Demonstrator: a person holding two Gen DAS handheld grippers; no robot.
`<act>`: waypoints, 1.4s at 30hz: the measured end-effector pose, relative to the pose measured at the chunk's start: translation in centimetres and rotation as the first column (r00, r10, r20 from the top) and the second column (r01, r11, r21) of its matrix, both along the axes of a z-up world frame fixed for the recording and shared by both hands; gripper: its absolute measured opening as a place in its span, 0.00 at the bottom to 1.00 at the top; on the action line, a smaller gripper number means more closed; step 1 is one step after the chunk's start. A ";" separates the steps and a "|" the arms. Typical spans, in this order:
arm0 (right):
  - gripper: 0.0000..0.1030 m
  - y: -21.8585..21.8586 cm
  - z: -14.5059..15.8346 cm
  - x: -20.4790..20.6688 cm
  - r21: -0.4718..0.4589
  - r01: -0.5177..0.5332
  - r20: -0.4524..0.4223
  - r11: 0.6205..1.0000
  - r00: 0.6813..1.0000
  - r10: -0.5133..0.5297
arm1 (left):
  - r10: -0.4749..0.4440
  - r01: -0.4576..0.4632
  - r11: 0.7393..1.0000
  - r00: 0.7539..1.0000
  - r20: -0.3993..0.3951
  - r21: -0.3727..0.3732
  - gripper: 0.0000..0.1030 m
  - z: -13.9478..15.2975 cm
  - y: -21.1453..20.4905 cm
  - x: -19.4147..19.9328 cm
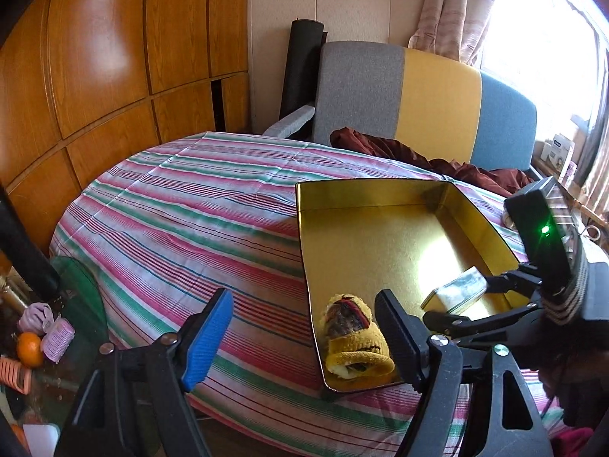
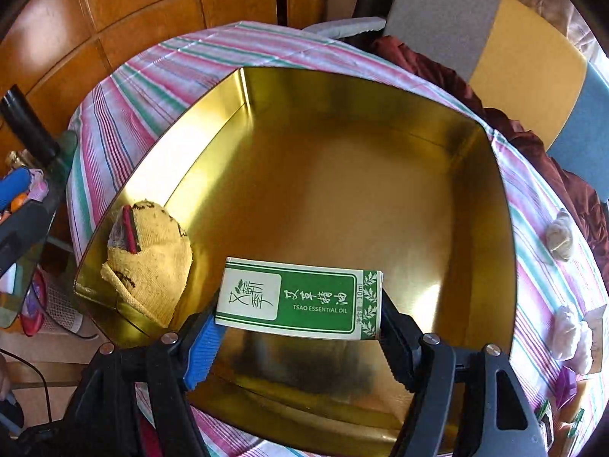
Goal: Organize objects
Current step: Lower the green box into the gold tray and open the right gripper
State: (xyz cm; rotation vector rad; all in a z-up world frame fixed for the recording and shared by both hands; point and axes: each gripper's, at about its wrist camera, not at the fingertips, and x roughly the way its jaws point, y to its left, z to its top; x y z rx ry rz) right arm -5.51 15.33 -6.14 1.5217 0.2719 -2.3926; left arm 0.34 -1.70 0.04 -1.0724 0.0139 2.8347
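A gold tin tray (image 1: 300, 205) lies open on the striped table. A rolled yellow sock (image 1: 354, 335) rests in its near left corner, also seen in the right wrist view as the sock (image 2: 148, 262). My right gripper (image 2: 298, 327) is shut on a green and white essential oil box (image 2: 300, 297), held lengthwise between the pads just above the tray's (image 2: 491, 175) near floor. In the left wrist view the right gripper (image 1: 460, 301) reaches in from the right with the box (image 1: 456, 291). My left gripper (image 1: 304, 327) hangs open before the tray's near left corner, nothing between its fingers.
A striped cloth (image 1: 182, 221) covers the round table. A grey, yellow and blue chair (image 1: 437, 106) with a dark red cloth (image 1: 380, 144) stands behind. White crumpled lumps (image 2: 567, 331) and a beige lump (image 2: 557, 236) lie right of the tray. An orange (image 1: 29, 348) sits on a low glass table at left.
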 end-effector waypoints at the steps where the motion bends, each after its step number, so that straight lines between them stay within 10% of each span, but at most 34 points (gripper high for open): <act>1: 0.72 -0.2 -0.2 -0.1 -0.001 -0.004 0.006 1.000 1.000 0.004 | 0.001 -0.001 1.000 1.000 0.000 0.002 0.77 0.0 0.0 0.0; 16: 0.82 -1.5 -2.0 0.3 -0.079 -0.038 0.056 0.996 0.998 0.043 | 0.007 -0.007 1.000 1.000 0.011 -0.007 0.79 -0.2 0.0 0.0; 29: 0.83 6.0 3.0 2.2 -0.207 0.143 -0.075 0.968 0.984 -0.161 | -0.024 0.023 0.999 1.000 -0.007 -0.025 0.81 0.7 1.3 0.3; 36: 0.84 14.6 5.7 5.5 -0.241 0.352 -0.126 0.905 0.913 -0.388 | -0.099 0.099 0.995 0.995 0.002 -0.020 0.81 1.3 3.7 0.2; 42: 0.84 24.9 7.2 10.0 -0.282 0.571 -0.134 0.771 0.773 -0.621 | -0.186 0.186 0.982 0.982 0.006 -0.016 0.81 1.9 7.0 -0.1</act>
